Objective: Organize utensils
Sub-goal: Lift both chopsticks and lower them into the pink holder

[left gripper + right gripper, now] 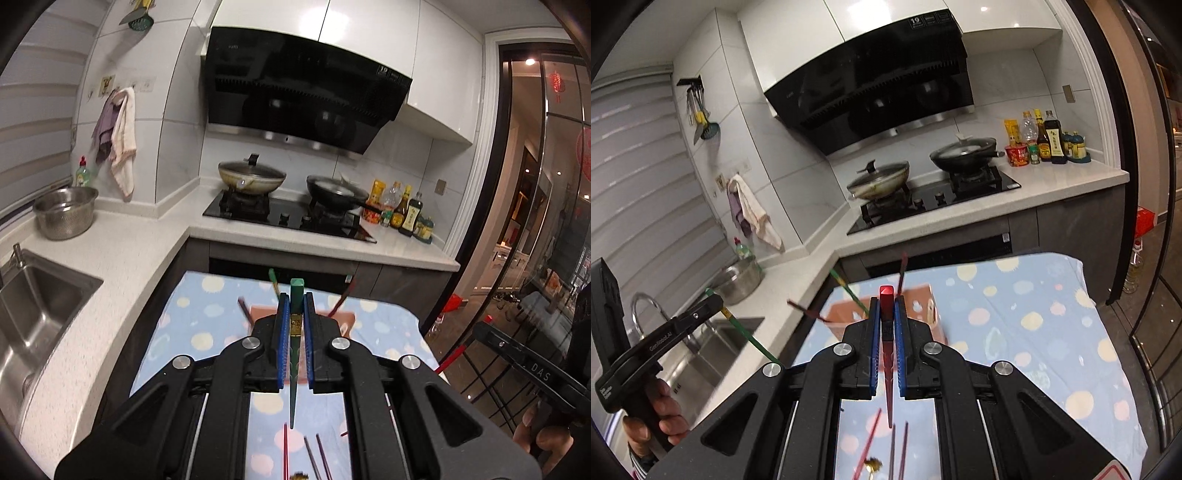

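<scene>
My left gripper [295, 299] is shut on a green chopstick [295, 354] and holds it above the table. It also shows in the right wrist view [713, 301] at the left, with the green chopstick [753, 339] slanting down. My right gripper [886, 301] is shut on a red chopstick [887, 369]. A pinkish-brown box [343, 317] [916, 299] on the dotted blue tablecloth [207, 325] holds several chopsticks standing at angles. More loose chopsticks [314, 458] [897, 450] lie on the cloth under the grippers.
A white counter [122, 258] with a steel sink [33, 314] and a metal bowl [66, 210] lies left. A black hob with two pans [255, 177] and sauce bottles [402, 210] stands behind the table. Glass doors [535, 221] are at the right.
</scene>
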